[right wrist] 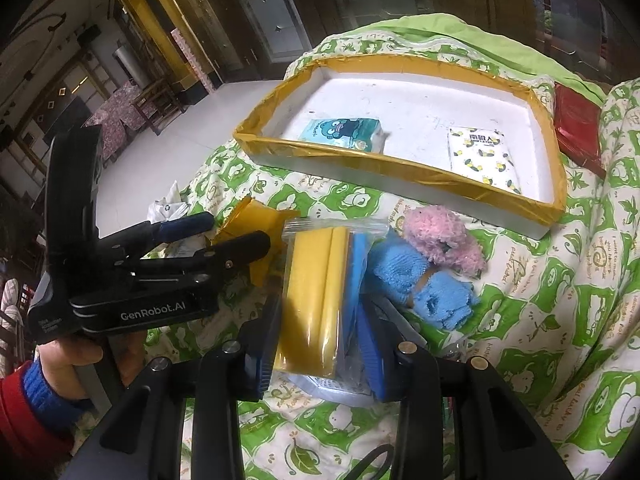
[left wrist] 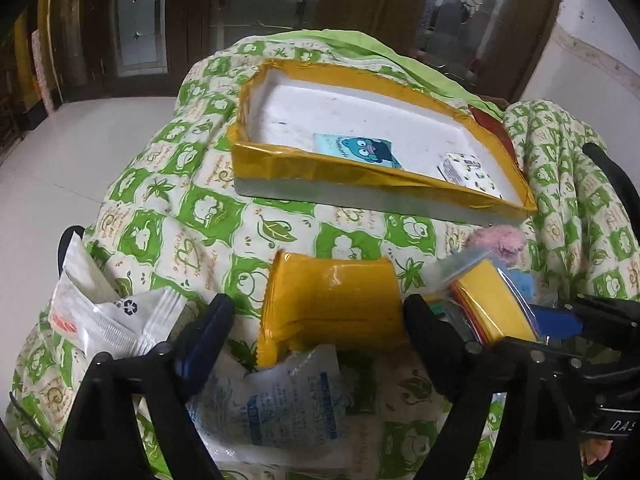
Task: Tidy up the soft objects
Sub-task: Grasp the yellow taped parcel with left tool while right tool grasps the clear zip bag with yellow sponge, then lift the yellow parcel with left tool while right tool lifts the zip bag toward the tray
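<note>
In the left wrist view my left gripper stands open around a yellow padded packet that lies on the green-patterned quilt; the left pad is clear of it. My right gripper is shut on a clear zip bag of yellow and blue sponge cloths, held just above the quilt. That bag and the right gripper show at the right of the left wrist view. Beyond lies a white tray with a yellow-taped rim holding a blue tissue pack and a lemon-print pack.
A pink fluffy cloth and a blue knit cloth lie between the bag and the tray. White plastic packets and a printed sachet lie near the left gripper. A red packet lies right of the tray.
</note>
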Action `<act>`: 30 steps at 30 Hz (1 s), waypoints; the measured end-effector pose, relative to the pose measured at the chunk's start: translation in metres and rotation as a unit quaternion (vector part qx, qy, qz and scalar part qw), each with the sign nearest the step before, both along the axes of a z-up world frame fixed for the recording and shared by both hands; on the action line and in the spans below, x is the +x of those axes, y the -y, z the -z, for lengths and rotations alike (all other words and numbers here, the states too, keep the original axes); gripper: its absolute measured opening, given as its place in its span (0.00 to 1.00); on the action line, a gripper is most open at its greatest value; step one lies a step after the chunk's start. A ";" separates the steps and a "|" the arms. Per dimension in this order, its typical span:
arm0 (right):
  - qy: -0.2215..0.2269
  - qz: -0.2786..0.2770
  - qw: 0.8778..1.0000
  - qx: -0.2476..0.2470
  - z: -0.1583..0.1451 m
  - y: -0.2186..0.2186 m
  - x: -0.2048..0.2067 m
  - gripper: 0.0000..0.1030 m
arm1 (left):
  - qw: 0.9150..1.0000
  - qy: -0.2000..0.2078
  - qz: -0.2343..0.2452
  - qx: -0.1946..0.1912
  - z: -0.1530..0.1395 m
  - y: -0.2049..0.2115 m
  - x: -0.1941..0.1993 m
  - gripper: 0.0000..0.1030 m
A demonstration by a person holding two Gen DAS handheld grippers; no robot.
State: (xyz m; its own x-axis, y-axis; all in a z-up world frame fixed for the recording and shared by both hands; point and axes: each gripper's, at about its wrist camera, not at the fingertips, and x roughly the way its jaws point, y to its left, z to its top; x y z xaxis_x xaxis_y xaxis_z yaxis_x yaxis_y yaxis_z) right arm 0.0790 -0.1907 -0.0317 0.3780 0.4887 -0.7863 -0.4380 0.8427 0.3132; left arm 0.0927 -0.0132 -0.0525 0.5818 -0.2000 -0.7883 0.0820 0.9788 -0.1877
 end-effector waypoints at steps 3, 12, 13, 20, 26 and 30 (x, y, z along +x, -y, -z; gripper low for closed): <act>-0.001 0.001 1.000 0.000 0.000 0.000 0.000 0.39 | 1.000 -0.005 0.004 0.003 0.003 0.001 0.002 0.84; -0.002 0.005 1.000 0.004 0.000 0.002 0.001 0.39 | 1.000 0.002 0.020 0.013 0.006 0.009 0.003 0.57; -0.002 0.007 1.000 0.004 0.000 0.002 0.001 0.39 | 1.000 0.006 0.017 0.005 0.003 0.006 0.002 0.57; 0.005 0.017 1.000 0.010 -0.004 0.008 0.002 0.39 | 0.998 0.034 0.009 -0.047 -0.017 -0.006 -0.007 0.57; 0.009 0.025 1.000 0.012 -0.006 0.011 0.002 0.39 | 0.997 0.046 0.014 -0.053 -0.026 -0.003 -0.012 0.57; 0.012 0.023 1.000 0.008 -0.006 0.010 0.002 0.39 | 0.998 0.046 0.019 -0.046 -0.025 0.000 -0.013 0.57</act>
